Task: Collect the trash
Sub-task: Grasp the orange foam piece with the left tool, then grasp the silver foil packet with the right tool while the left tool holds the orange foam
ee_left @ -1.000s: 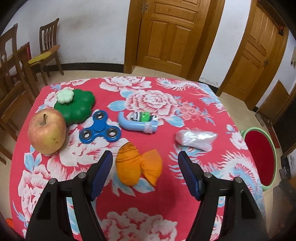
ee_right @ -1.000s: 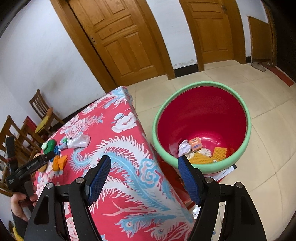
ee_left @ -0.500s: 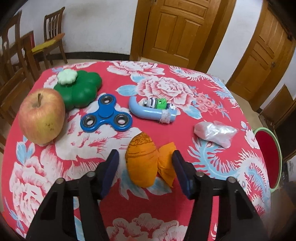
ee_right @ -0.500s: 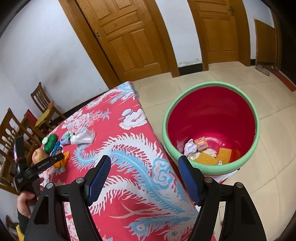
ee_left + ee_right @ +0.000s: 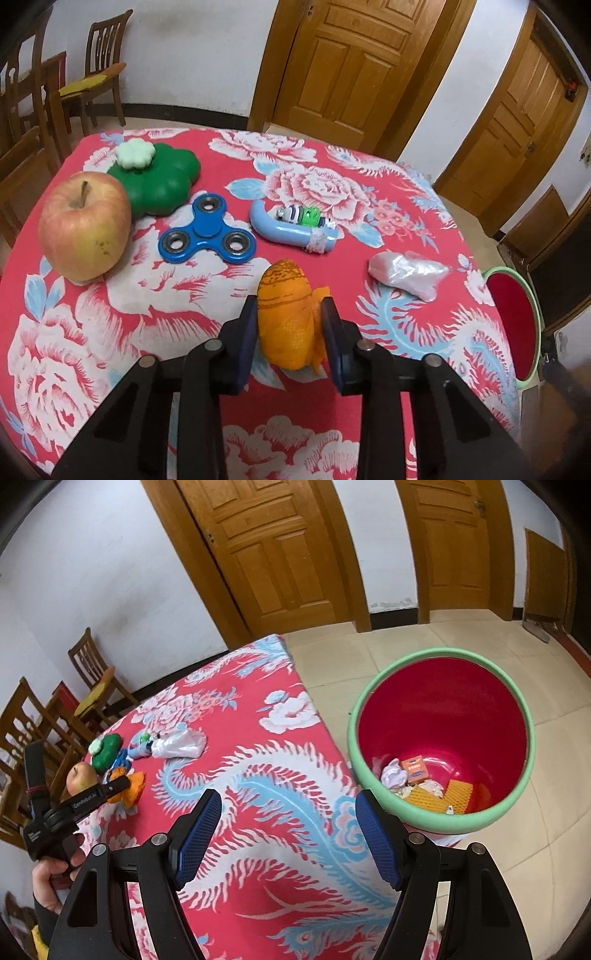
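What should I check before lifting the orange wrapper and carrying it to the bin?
1. Left gripper closed on the orange wrapper: ok, both pads press its sides.
2. Wrapper off the table: not ok, it lies on the cloth.
3. Apple and blue spinner apart from the grasp: ok.
4. Bin open with room: ok, only scraps at the bottom.
5. Right gripper out of the way: ok, open and empty, over the table edge.
6. Grip firmness: cannot tell.

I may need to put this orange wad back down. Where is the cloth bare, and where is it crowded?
Bare: the near strip below the apple, and the dragon-print stretch between the plastic bag and the bin. Crowded: the far-left cluster of apple, green toy, spinner, and blue tube.
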